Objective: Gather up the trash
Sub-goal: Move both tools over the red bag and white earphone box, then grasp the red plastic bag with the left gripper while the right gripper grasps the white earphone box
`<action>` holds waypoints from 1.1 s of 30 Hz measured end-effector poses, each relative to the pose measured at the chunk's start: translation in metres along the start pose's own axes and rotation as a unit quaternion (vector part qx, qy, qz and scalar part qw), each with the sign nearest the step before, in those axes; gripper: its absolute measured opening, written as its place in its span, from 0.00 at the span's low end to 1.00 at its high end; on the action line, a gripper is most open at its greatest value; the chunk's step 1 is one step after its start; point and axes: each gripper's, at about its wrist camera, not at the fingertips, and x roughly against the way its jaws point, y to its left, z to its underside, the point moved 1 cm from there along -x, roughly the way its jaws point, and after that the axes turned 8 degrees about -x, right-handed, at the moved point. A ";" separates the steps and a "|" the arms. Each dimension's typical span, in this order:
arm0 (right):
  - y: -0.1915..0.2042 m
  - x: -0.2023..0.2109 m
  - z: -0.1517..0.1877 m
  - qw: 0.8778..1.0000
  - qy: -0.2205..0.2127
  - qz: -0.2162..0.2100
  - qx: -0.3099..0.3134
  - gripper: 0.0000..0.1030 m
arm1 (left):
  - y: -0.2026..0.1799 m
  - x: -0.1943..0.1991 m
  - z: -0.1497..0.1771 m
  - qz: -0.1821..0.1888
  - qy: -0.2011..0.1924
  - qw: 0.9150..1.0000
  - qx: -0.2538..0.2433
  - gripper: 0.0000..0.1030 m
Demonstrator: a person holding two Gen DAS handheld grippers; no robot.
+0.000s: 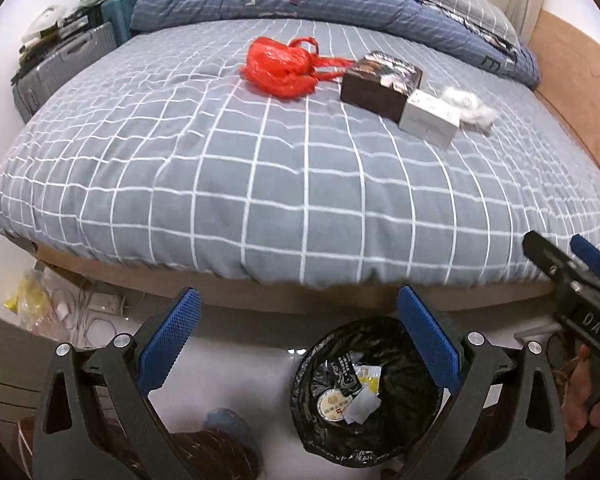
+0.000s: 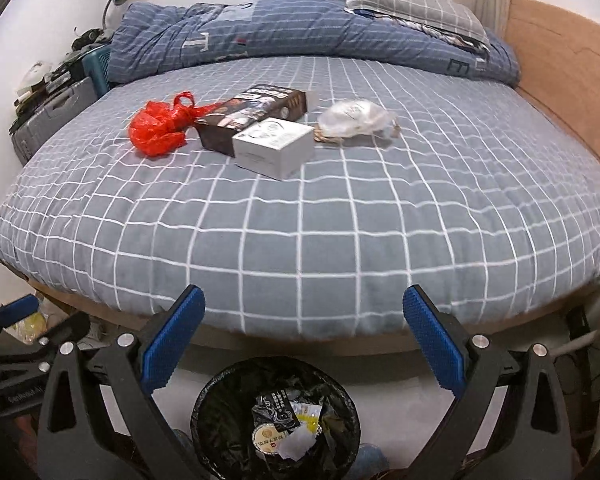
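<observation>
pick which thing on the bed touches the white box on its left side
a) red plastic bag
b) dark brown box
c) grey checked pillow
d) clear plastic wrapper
b: the dark brown box lies right against the white box; the red plastic bag sits beyond the dark box, and the clear plastic wrapper lies off to the right.

The setting was a home bedroom. A bed [image 2: 300,208] with a grey checked cover filled mid-frame; a blue duvet [image 2: 300,28] and pillow [image 2: 412,4] lay at the top, a suitcase [image 1: 60,68] at upper left.
</observation>
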 end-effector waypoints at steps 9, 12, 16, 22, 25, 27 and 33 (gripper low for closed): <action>0.022 -0.017 -0.044 1.000 -0.013 0.000 0.012 0.93 | 0.029 -0.001 -0.051 -0.018 -0.021 0.999 0.015 0.94; 0.027 -0.028 -0.061 1.000 -0.015 0.000 0.017 0.93 | 0.038 -0.006 -0.074 -0.017 -0.026 0.999 0.018 0.94; 0.033 -0.043 -0.087 0.999 -0.021 0.002 0.025 0.93 | 0.049 -0.016 -0.107 -0.027 -0.035 0.999 0.022 0.94; 0.040 -0.071 -0.119 0.999 -0.023 -0.004 0.036 0.93 | 0.062 -0.045 -0.152 -0.028 -0.032 0.999 0.031 0.94; 0.044 -0.087 -0.129 0.999 -0.022 -0.012 0.047 0.93 | 0.067 -0.063 -0.170 -0.025 -0.027 0.999 0.038 0.94; 0.044 -0.096 -0.132 0.999 -0.021 -0.014 0.048 0.93 | 0.068 -0.077 -0.180 -0.021 -0.023 0.999 0.041 0.94; 0.037 -0.124 -0.133 0.999 -0.006 -0.021 0.040 0.93 | 0.067 -0.116 -0.213 -0.017 -0.014 0.999 0.036 0.94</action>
